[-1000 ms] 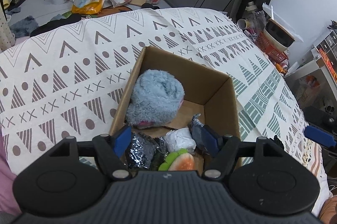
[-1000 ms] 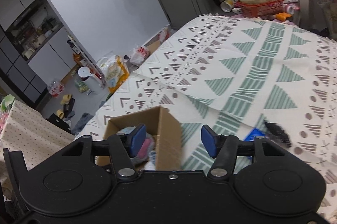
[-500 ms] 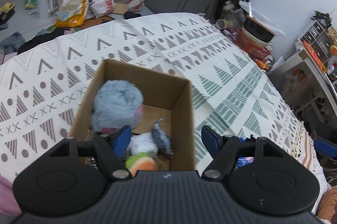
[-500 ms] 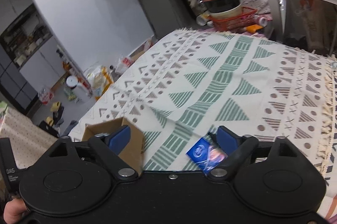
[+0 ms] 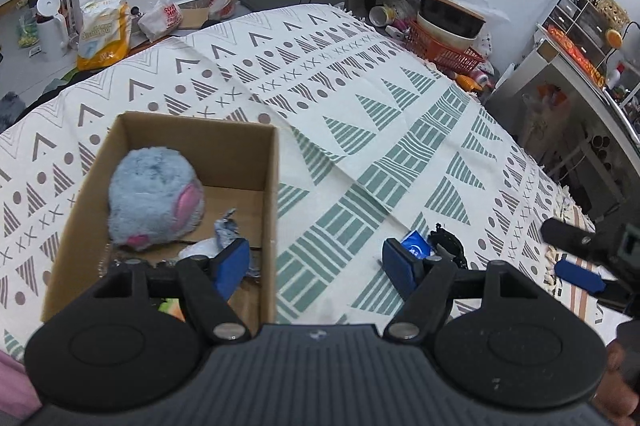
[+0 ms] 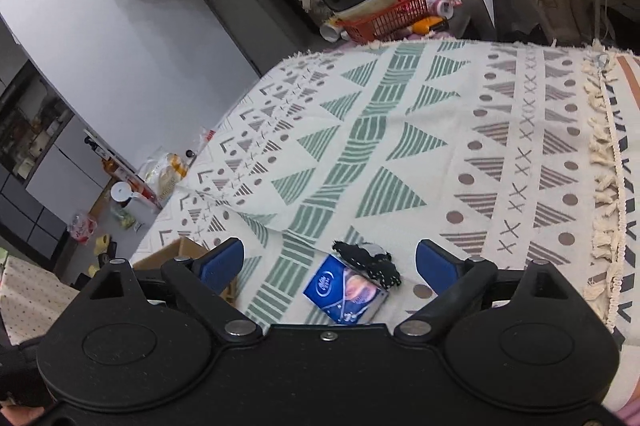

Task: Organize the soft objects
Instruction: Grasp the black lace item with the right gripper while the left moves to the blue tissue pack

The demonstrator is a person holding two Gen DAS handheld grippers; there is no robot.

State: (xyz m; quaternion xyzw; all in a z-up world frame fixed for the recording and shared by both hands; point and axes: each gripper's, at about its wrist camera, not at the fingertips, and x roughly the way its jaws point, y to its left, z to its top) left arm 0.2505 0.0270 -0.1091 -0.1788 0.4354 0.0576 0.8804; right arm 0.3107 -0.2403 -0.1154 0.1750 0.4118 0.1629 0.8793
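Observation:
An open cardboard box [image 5: 272,186] sits on the patterned cloth [image 5: 360,114], holding a fluffy grey-blue plush [image 5: 154,192] and several small soft items near its front. My left gripper [image 5: 316,262] hangs open and empty over the box's right wall. On the cloth to the right lie a blue packet [image 5: 416,246] and a black fabric piece [image 5: 448,246]. In the right wrist view the blue packet [image 6: 346,290] and black fabric piece [image 6: 368,262] lie between the fingers of my open right gripper [image 6: 330,262], which hovers above them. The box corner [image 6: 180,250] shows at left.
A red basket [image 5: 448,46] with stacked bowls stands beyond the cloth's far edge. Bags and a white jug [image 5: 50,26] sit on the floor at far left. A shelf unit [image 5: 576,38] is at right. The cloth's fringed edge [image 6: 600,162] runs along the right.
Both grippers swung right. The box slid to the left in the left wrist view, and the blue packet and black fabric came between the right gripper's fingers, which opened wider.

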